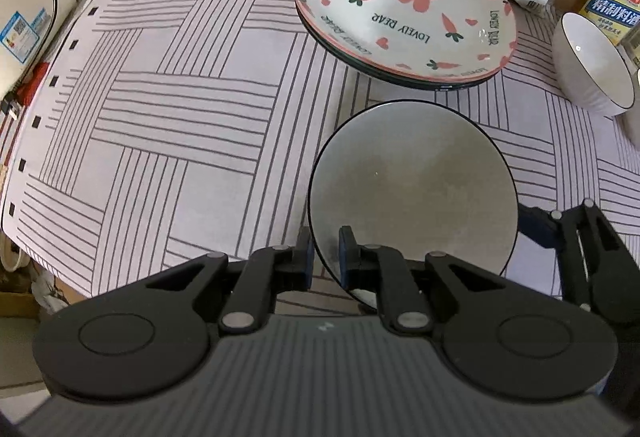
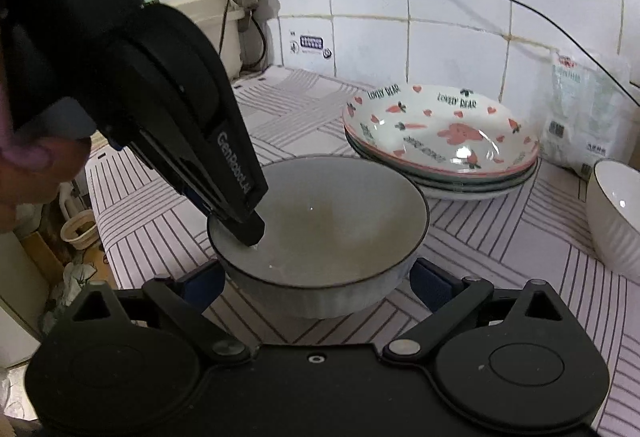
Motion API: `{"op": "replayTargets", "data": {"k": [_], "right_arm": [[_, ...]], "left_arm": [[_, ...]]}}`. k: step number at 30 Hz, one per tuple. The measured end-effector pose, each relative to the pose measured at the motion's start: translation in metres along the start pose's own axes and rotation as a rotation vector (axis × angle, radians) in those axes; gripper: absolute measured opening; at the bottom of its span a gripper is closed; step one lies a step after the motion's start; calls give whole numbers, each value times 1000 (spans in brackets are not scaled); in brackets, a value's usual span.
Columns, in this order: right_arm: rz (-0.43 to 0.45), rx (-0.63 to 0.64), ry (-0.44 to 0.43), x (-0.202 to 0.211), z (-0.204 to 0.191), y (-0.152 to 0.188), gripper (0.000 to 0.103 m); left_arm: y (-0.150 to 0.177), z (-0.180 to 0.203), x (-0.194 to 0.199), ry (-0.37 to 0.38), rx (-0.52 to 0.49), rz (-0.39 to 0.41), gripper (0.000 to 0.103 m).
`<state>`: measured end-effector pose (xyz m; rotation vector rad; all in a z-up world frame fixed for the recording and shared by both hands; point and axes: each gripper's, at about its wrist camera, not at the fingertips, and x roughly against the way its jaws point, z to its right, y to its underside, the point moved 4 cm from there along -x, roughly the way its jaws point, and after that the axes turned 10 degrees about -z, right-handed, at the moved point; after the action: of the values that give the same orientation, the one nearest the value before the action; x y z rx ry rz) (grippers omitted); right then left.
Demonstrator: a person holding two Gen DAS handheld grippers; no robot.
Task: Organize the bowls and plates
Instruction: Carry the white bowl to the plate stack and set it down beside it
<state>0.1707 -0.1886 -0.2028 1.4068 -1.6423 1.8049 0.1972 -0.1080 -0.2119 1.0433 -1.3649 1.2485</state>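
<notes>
**A:** While the left gripper (image 1: pixel 325 255) points steeply down over the striped tablecloth (image 1: pixel 160 109), its own camera shows the jaws nearly closed on the near-left rim of the grey bowl (image 1: pixel 412 193), one pad outside the wall and one inside. Why pinch the rim?

**B:** Probably because a bowl this wide offers no other hold for narrow jaws; a thin wall is what they can clamp. Beyond the bowl, on the far side, the stack of carrot-print plates (image 1: pixel 404 9) is already gathered, and a white bowl (image 1: pixel 592 69) waits at the far right, beside a yellow-labelled bottle (image 1: pixel 616 1). My guess is that the grey bowl is meant to join that white one.

**A:** Seen from the right wrist, the same grey bowl (image 2: pixel 320 233) sits on the cloth, close in front of the right gripper (image 2: pixel 316 283). How do those jaws stand?

**B:** Spread wide, one blue pad to each side of the bowl's lower wall, with the bowl's near side between them. I cannot tell whether either pad touches it; nothing looks squeezed. The left gripper (image 2: pixel 248 225) comes in from the upper left, its tip clamped over the rim, a person's hand (image 2: pixel 28 165) behind it.

**A:** And the plates?

**B:** The stack (image 2: pixel 440 149) lies at the far right, by the tiled wall (image 2: pixel 440 17), well apart from both tools.
</notes>
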Motion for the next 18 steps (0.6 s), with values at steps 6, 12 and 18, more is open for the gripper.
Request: {"op": "replayTargets", "data": {"k": [6,12,18], "right_arm": [[4,-48,16,5,-2,12,100],[46,-124,1,34,6,22,100],[93,-235,-5,80,33,21,100]], "left_arm": [[4,-1,1,0,11,-12,11],[11,3,27,-29,4,36,13],[19,17,62,-37,-32,85,14]]}}
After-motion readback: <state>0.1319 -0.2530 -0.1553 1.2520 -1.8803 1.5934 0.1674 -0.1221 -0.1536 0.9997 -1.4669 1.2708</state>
